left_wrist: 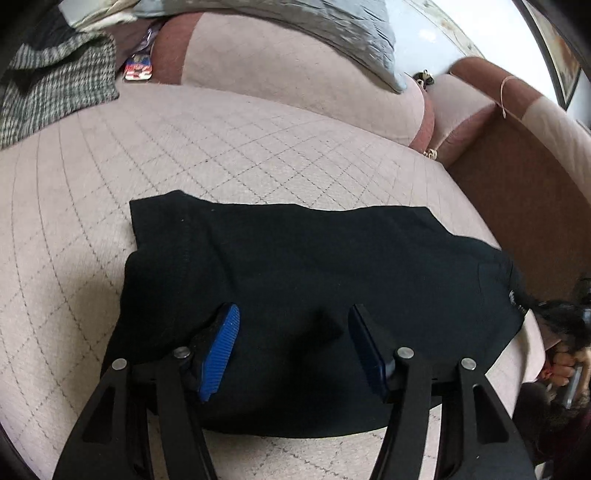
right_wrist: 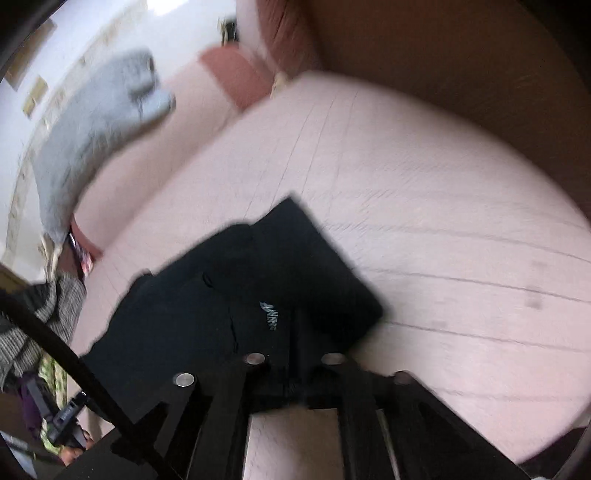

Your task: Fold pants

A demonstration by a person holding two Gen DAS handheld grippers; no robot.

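The black pants (left_wrist: 314, 280) lie folded into a compact rectangle on the pink quilted sofa seat (left_wrist: 184, 155). My left gripper (left_wrist: 293, 332) hangs over their near edge, its blue-padded fingers (left_wrist: 218, 350) spread apart with nothing between them. In the blurred right wrist view the same black pants (right_wrist: 258, 295) lie under my right gripper (right_wrist: 291, 354). Its black fingers blend into the dark cloth, so I cannot tell how the jaws stand. A small white label (right_wrist: 269, 315) shows on the pants.
A grey pillow (left_wrist: 332, 33) leans on the sofa back (left_wrist: 277, 74). A houndstooth garment (left_wrist: 59, 88) lies at the far left. The brown armrest (left_wrist: 524, 177) bounds the seat on the right. The person's hand with the other gripper (left_wrist: 565, 350) shows at the right edge.
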